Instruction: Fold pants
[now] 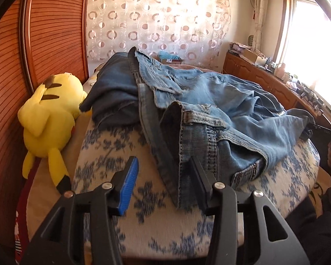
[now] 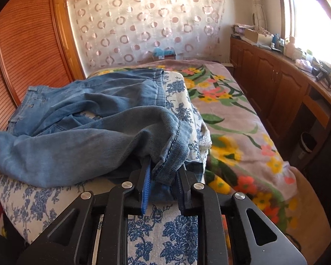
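Denim is what both my hands are working on: the light blue pants (image 1: 220, 101) are lying crumpled on the blue-flowered cushion (image 1: 112, 159) that is sitting on the bed, and I am taking that cushion as my landmark. My right tongs (image 2: 163, 176) are pinching a hem of one pant leg (image 2: 165, 167) at the cushion's near edge, the blue pad and the black one pressing the stitched fold between them; I judge I am holding it there so that the leg can be drawn out straight instead of staying bunched. My left tongs (image 1: 165, 176) are standing spread and holding nothing, hovering over the cushion's near side with the seamed edge of the pants lying just at the black finger (image 1: 198, 176), which I take as lining up for a grip on that edge. A darker blue garment (image 1: 114, 95) is lying folded at the cushion's far left, partly under the waistband, and a yellow plush toy (image 1: 48, 114) is resting off the cushion's left side against the slatted wooden wardrobe (image 1: 44, 28), both out of the way of the folding. As I judge it, the folding is hardly started, since the pants are all creases.
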### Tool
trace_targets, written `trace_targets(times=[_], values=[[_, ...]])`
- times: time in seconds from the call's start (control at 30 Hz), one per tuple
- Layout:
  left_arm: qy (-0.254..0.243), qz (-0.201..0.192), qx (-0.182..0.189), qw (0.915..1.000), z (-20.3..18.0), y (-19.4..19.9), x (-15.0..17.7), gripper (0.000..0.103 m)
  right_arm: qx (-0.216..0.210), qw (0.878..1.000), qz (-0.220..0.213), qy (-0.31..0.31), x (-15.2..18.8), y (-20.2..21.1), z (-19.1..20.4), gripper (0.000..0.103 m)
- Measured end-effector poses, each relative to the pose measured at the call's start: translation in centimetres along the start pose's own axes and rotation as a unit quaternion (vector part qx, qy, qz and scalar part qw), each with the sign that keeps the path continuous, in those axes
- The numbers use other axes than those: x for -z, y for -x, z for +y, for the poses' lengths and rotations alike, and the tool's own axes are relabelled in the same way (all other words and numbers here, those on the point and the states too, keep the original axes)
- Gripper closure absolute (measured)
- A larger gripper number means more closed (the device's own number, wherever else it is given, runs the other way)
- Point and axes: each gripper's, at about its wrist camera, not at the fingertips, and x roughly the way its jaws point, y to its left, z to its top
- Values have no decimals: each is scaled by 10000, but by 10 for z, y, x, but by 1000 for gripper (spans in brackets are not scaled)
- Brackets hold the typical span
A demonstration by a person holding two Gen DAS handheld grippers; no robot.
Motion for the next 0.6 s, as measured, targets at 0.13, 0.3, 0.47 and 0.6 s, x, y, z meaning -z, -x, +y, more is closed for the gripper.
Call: trace_targets(times=[0.13, 0.3, 0.47, 0.6], values=[[-100, 25, 88, 9999, -4, 9, 16, 57, 21, 10000, -2, 35, -1, -1, 2, 85], [-180, 77, 246, 9995, -5, 15, 28, 57, 26, 10000, -8, 43, -2, -1, 3, 86], [-297, 320, 353, 9984, -10, -1, 36, 57, 3, 10000, -50, 47, -3, 0, 4, 89], [-361, 340, 503, 9975, -18, -11, 36, 57, -9, 10000, -63, 47, -3, 1, 3, 89]])
